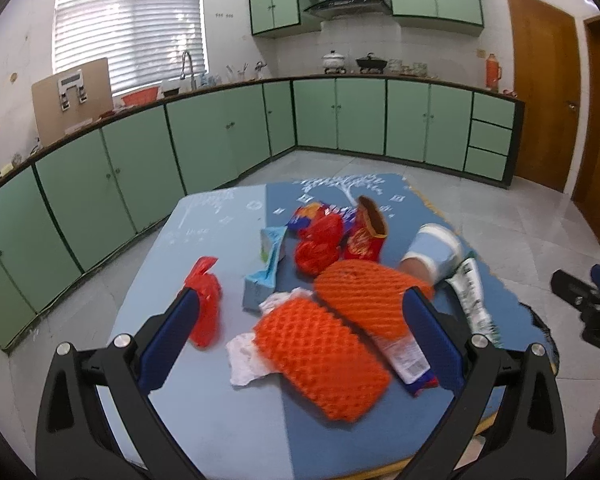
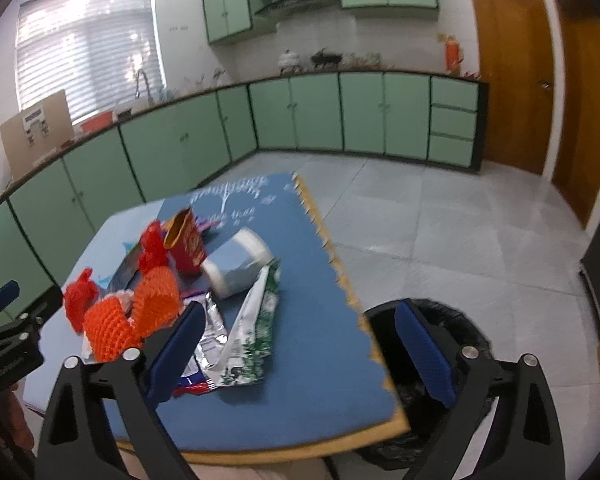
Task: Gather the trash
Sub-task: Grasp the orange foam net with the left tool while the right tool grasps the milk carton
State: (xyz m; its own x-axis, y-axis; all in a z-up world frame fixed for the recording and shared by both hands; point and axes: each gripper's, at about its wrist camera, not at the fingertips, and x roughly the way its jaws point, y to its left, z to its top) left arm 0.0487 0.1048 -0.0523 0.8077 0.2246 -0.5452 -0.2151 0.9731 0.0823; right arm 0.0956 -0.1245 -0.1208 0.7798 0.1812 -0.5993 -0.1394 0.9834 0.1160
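Between the left tongs (image 1: 300, 316), which stand wide and hold nothing, lie two orange foam nets (image 1: 324, 356) near the front edge of the surface (image 1: 204, 420), the nearer one on top of a crumpled white tissue (image 1: 244, 360) and the farther one over a flat wrapper with a barcode (image 1: 408, 364). The right tongs (image 2: 298, 322) are likewise wide and empty, poised over the surface's right front corner, with a silver and green foil bag (image 2: 252, 328) just ahead of the left finger. Farther in sit a red plastic scrap (image 1: 204, 304) towards the left edge, a pale blue carton (image 1: 266, 276), a red crumpled bag (image 1: 318, 246), a red snack pouch (image 1: 366, 232) standing open, and a grey-blue jar (image 2: 240, 266) lying on its side. Beside the right front corner, on the floor, stands a black-lined bin (image 2: 452, 320). As I judge it, the task has barely started: every piece in view lies on the surface, so the whole heap remains to be carried over. What the bin already holds cannot be told, since the right finger covers part of it and its inside is dark. The right wrist view is blurred, labels cannot be read, and the pile's lower pieces are partly covered.
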